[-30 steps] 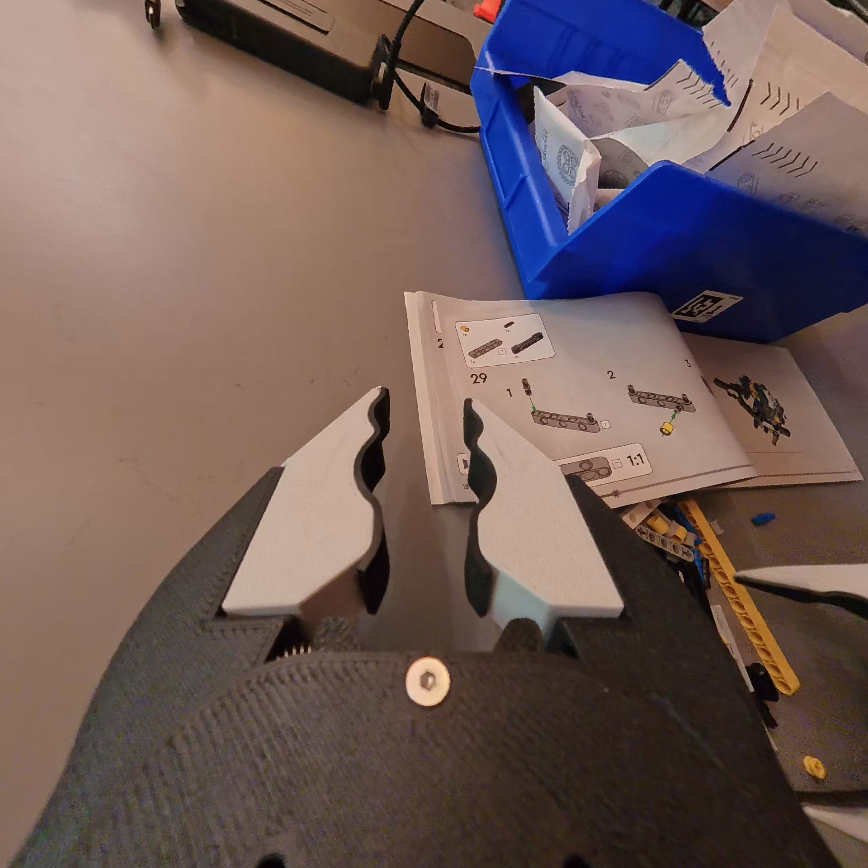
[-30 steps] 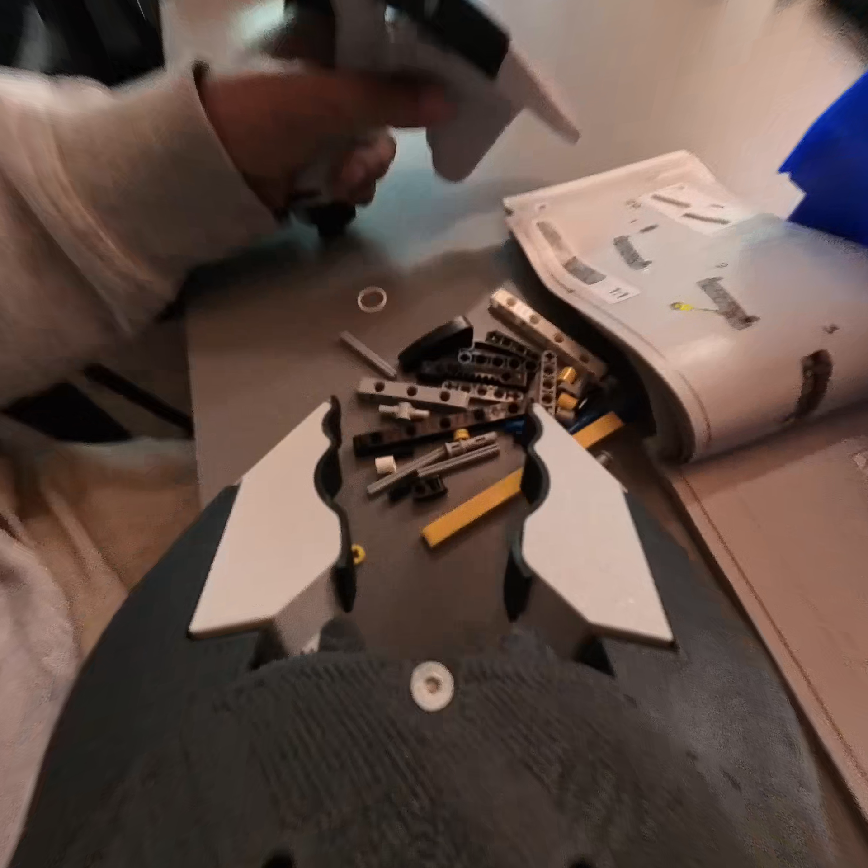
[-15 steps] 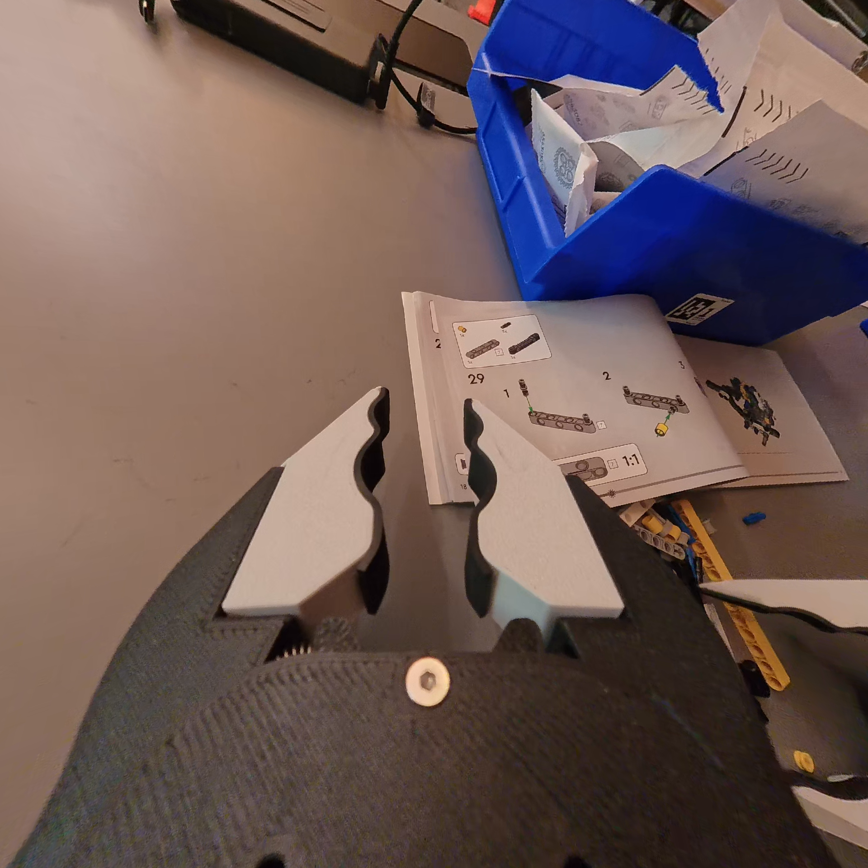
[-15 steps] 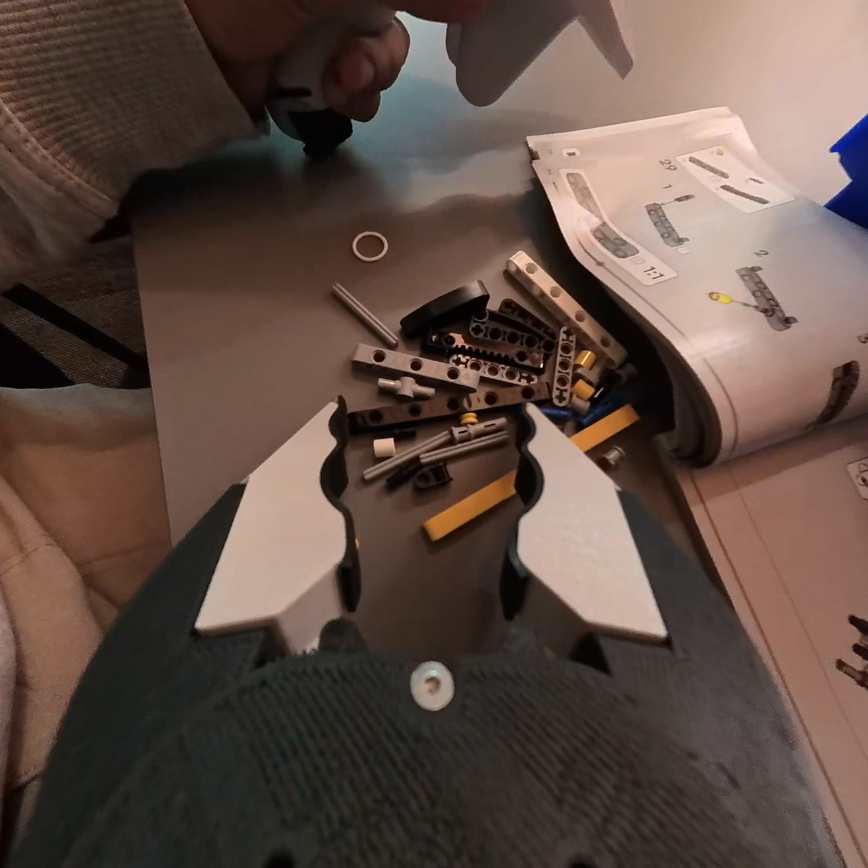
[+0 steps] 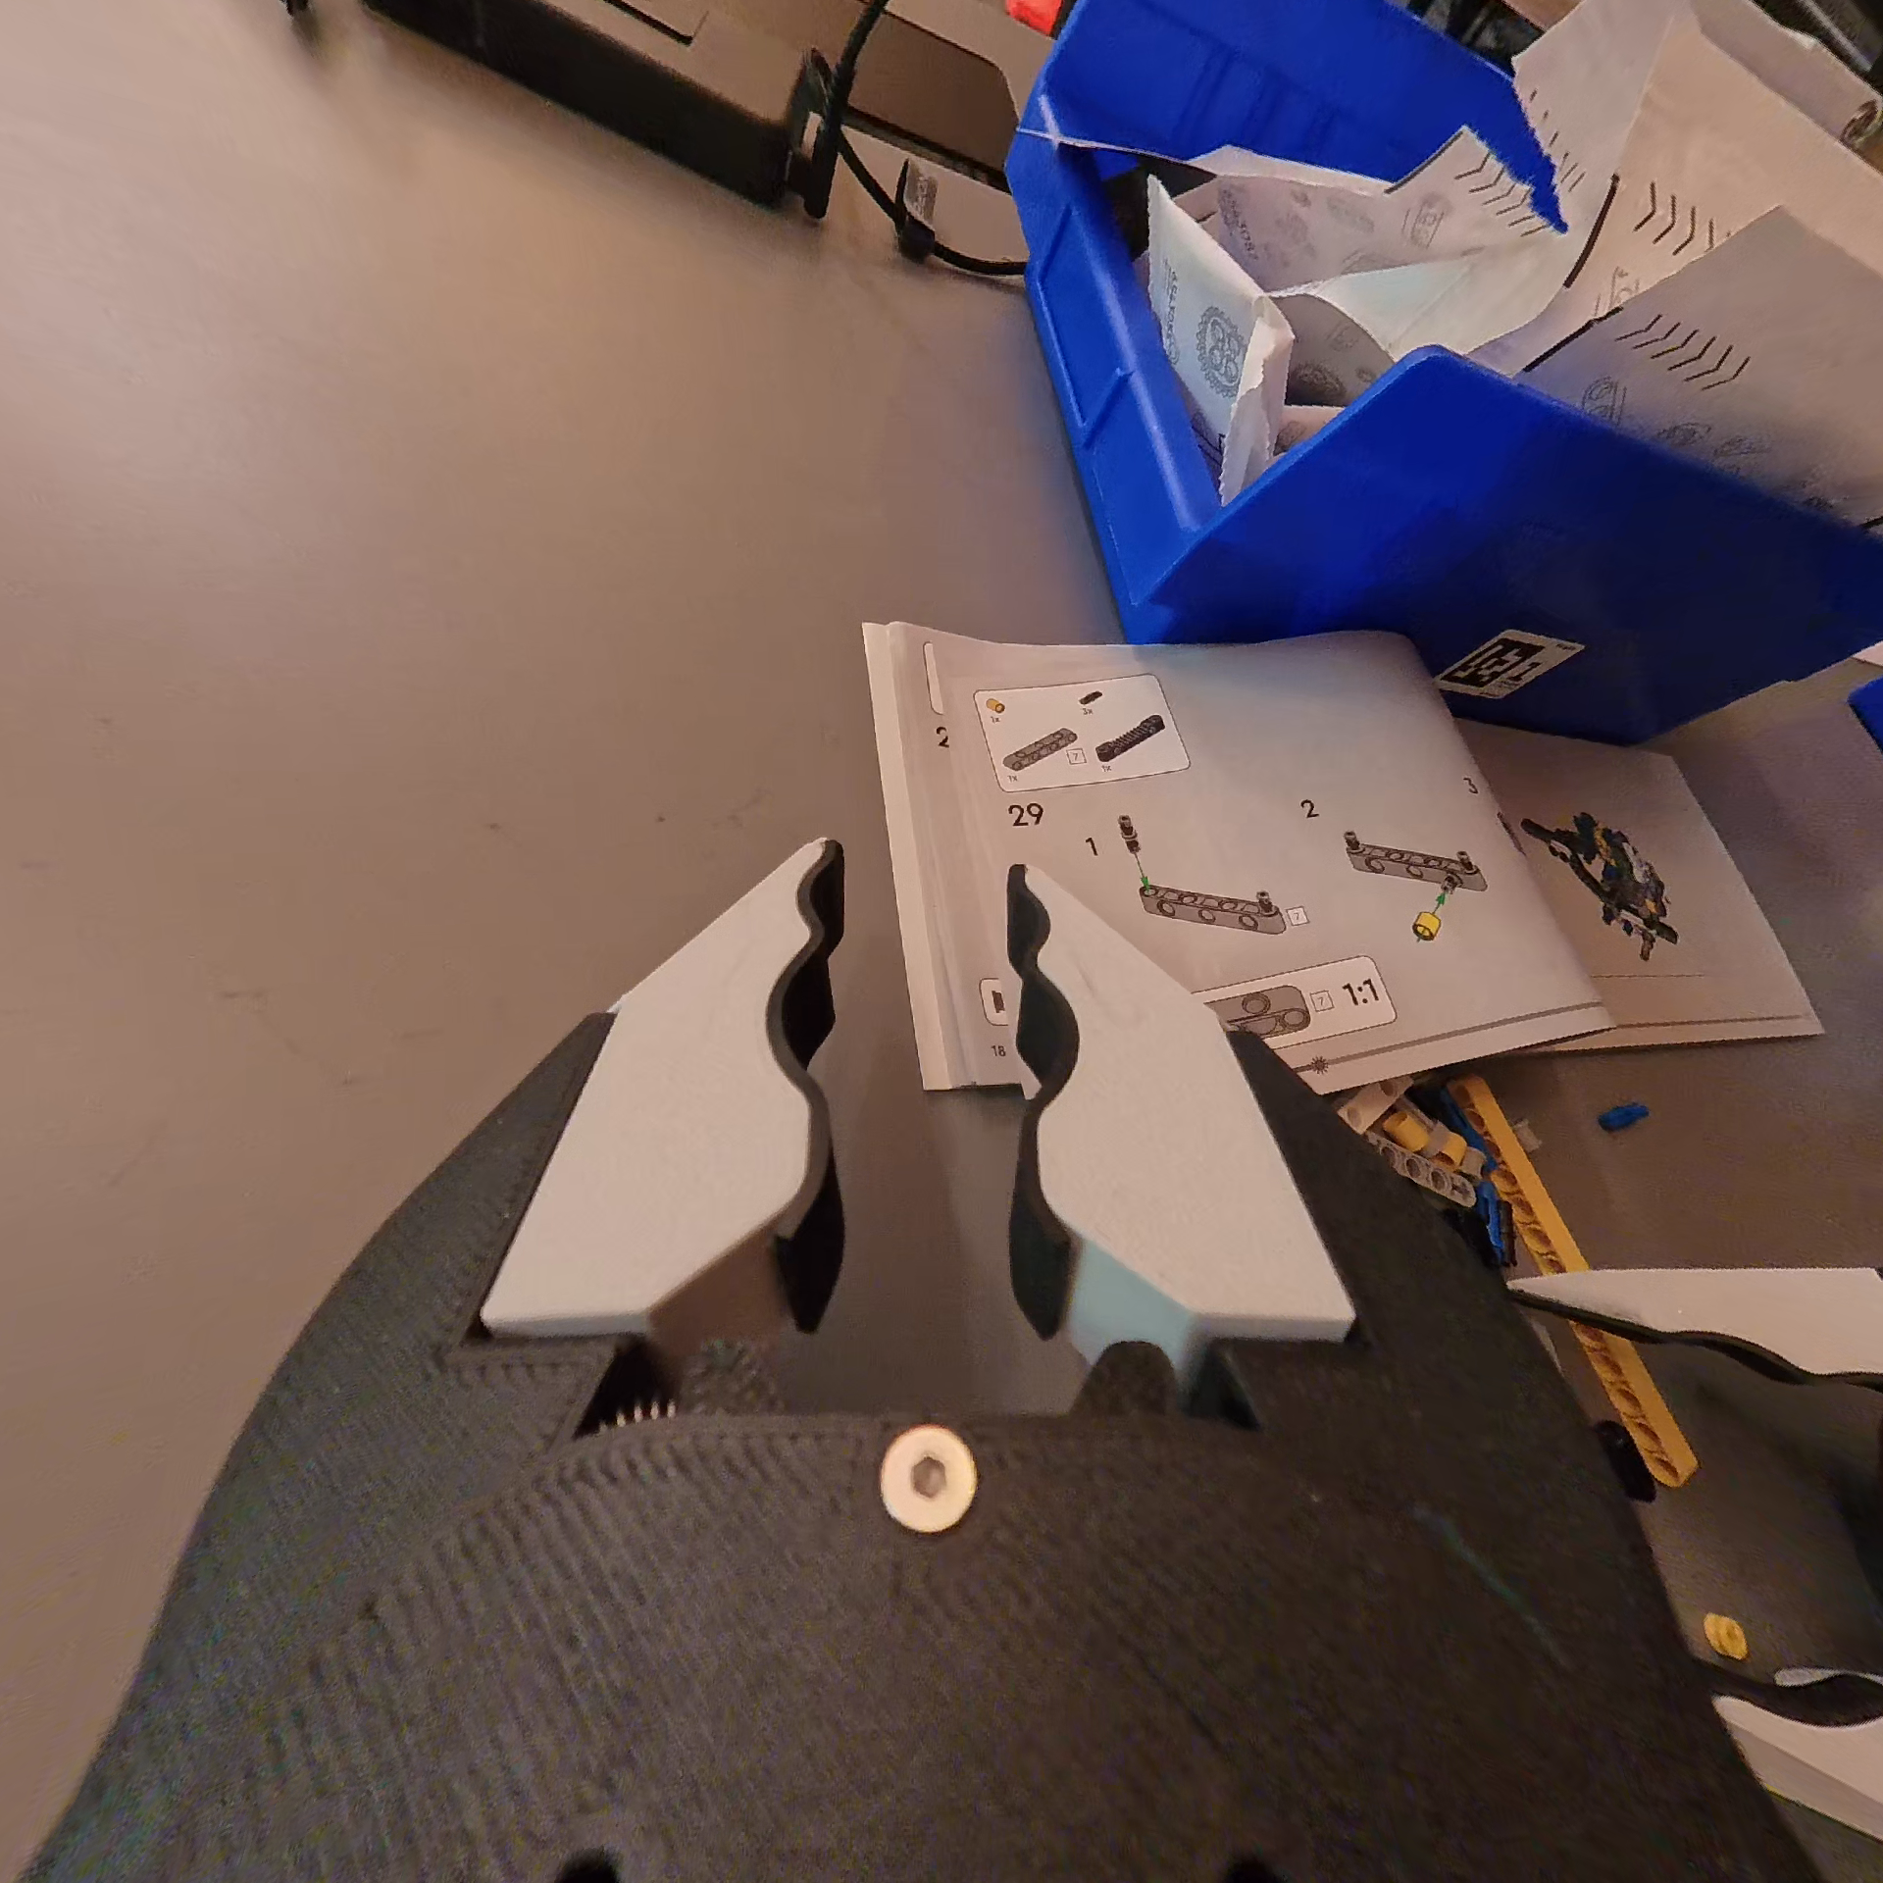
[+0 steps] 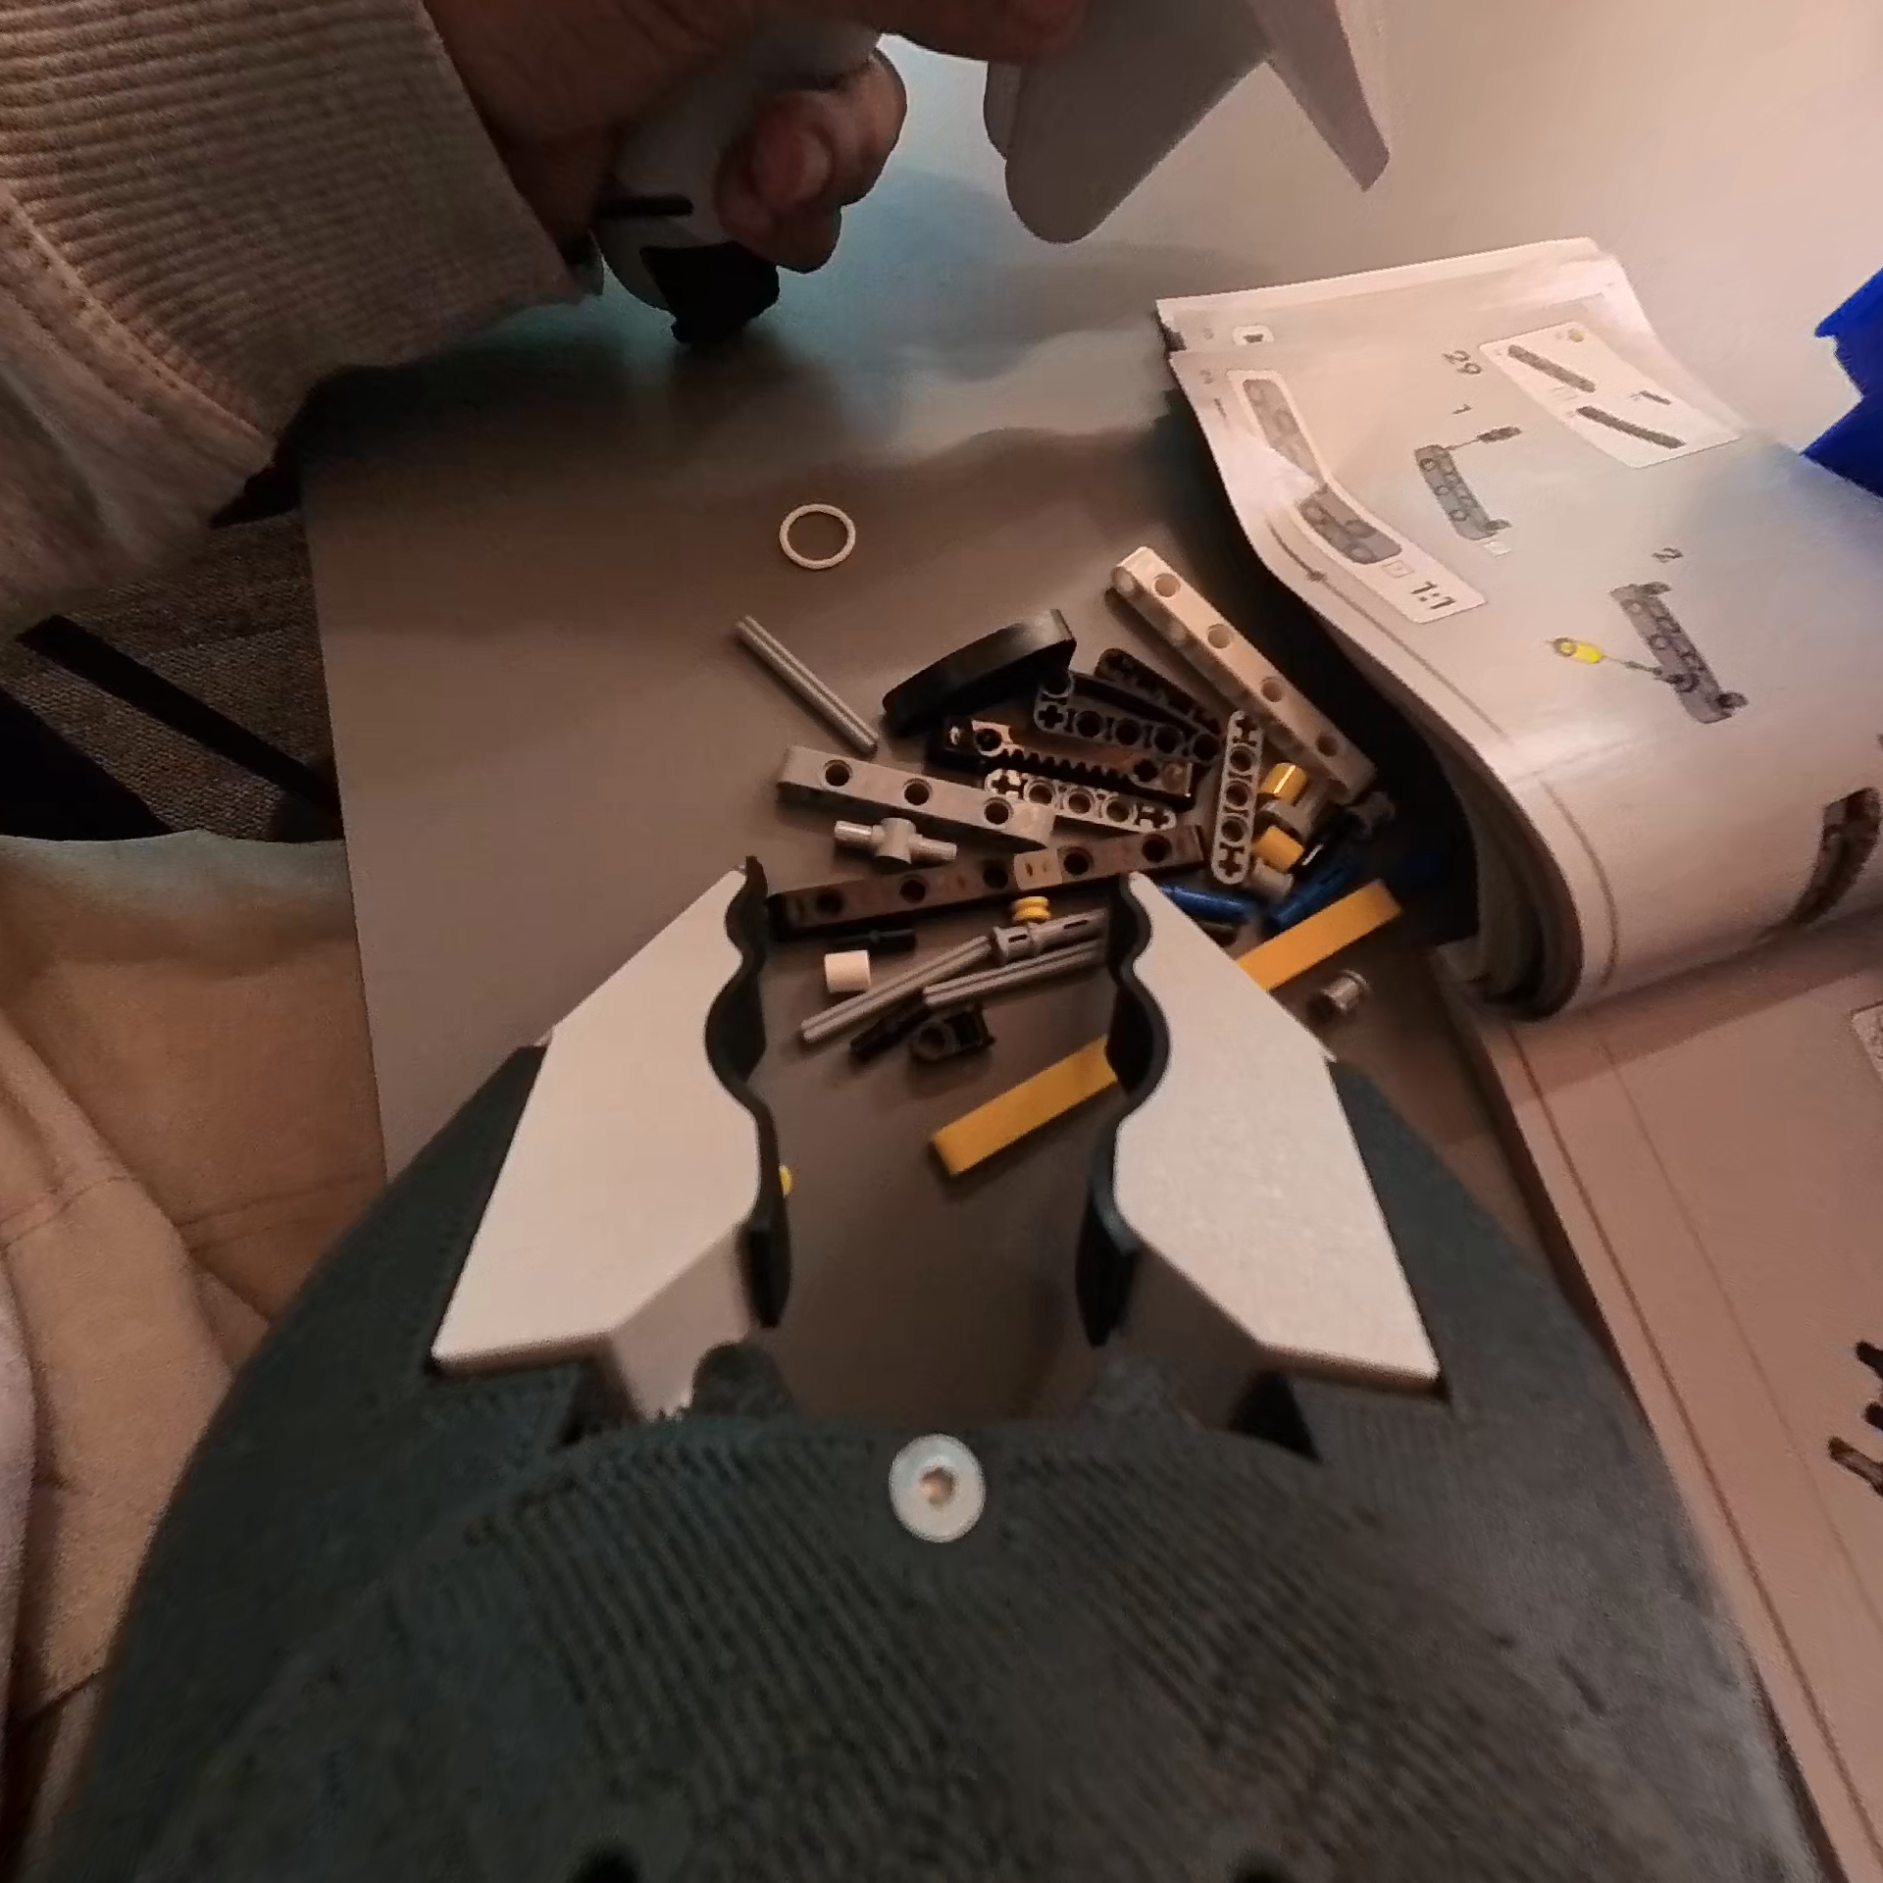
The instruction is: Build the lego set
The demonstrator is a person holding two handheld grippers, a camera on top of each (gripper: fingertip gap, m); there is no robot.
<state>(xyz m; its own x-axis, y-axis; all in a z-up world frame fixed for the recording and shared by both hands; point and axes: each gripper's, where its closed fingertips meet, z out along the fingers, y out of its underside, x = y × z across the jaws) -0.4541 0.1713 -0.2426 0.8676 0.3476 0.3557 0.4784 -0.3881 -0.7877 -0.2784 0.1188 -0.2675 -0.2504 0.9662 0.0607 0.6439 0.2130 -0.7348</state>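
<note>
A pile of loose lego beams, axles and pins (image 6: 1100, 785) lies on the grey table beside the open instruction booklet (image 6: 1590, 611). A long yellow beam (image 6: 1029, 1106) lies at the pile's near side. My right gripper (image 6: 937, 892) is open and empty, hovering just above the near edge of the pile, with thin grey axles (image 6: 948, 968) between its fingertips. My left gripper (image 5: 925, 861) is open with a narrow gap and empty, held over the booklet's (image 5: 1202, 846) left edge. The pile (image 5: 1447, 1151) shows partly at the right of the left wrist view.
A blue bin (image 5: 1508, 530) stuffed with torn paper bags stands behind the booklet. A black device with cables (image 5: 632, 92) lies at the far side. A white ring (image 6: 817, 535) and a grey axle (image 6: 805, 685) lie apart from the pile. A person's hand (image 6: 774, 112) holds the left gripper's handle.
My right gripper has moved forward and lower toward the pile, its jaws still open. The left gripper has hardly moved.
</note>
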